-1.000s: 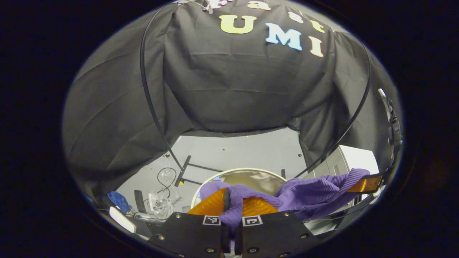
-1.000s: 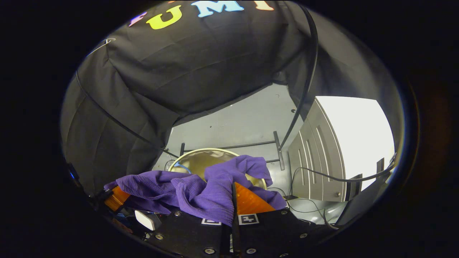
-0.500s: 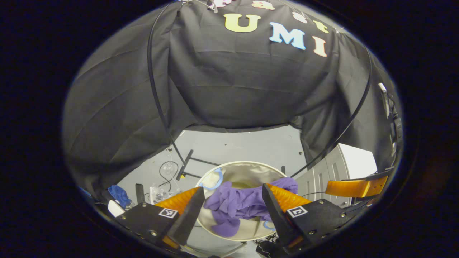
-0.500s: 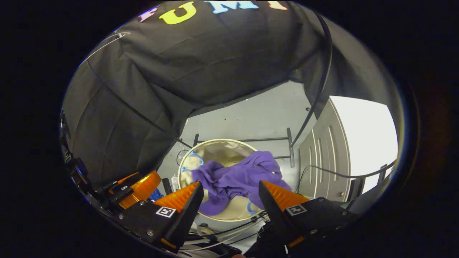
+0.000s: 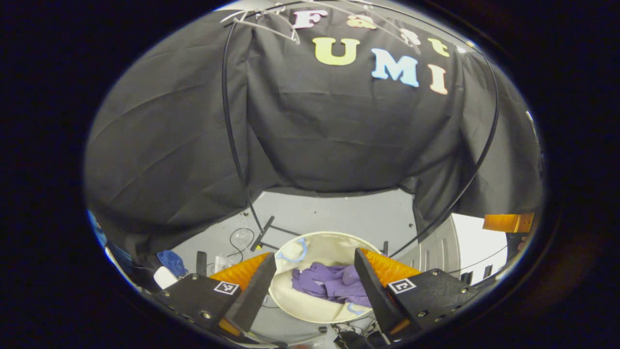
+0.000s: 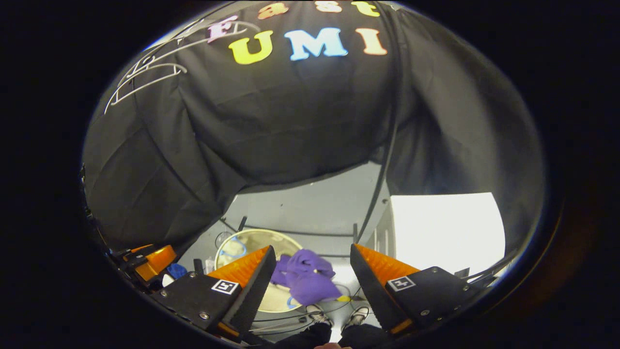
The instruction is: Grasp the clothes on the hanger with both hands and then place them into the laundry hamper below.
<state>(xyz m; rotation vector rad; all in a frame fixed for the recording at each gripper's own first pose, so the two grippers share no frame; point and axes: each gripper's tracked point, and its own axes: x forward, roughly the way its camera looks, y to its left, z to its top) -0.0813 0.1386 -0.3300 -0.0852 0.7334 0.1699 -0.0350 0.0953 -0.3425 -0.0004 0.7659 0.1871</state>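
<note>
Both grippers released since a second ago — left gripper (image 5: 310,283) and right gripper (image 6: 310,278) now spread wide, holding nothing. Purple clothes (image 5: 332,283) lie inside laundry hamper (image 5: 310,310), 6 o'clock below. Hanger (image 6: 145,77) bare at 10 o'clock — placement judged complete.

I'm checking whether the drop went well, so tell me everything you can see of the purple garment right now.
The purple garment is a soft, ribbed-looking knit, crumpled in a loose heap with folds bunched up. In the left gripper view it lies inside the round cream laundry hamper, on its bottom toward the right wall. In the right gripper view part of it appears to drape over the hamper's rim. Neither set of tongs touches it: the left tongs and right tongs stand open above it.
</note>
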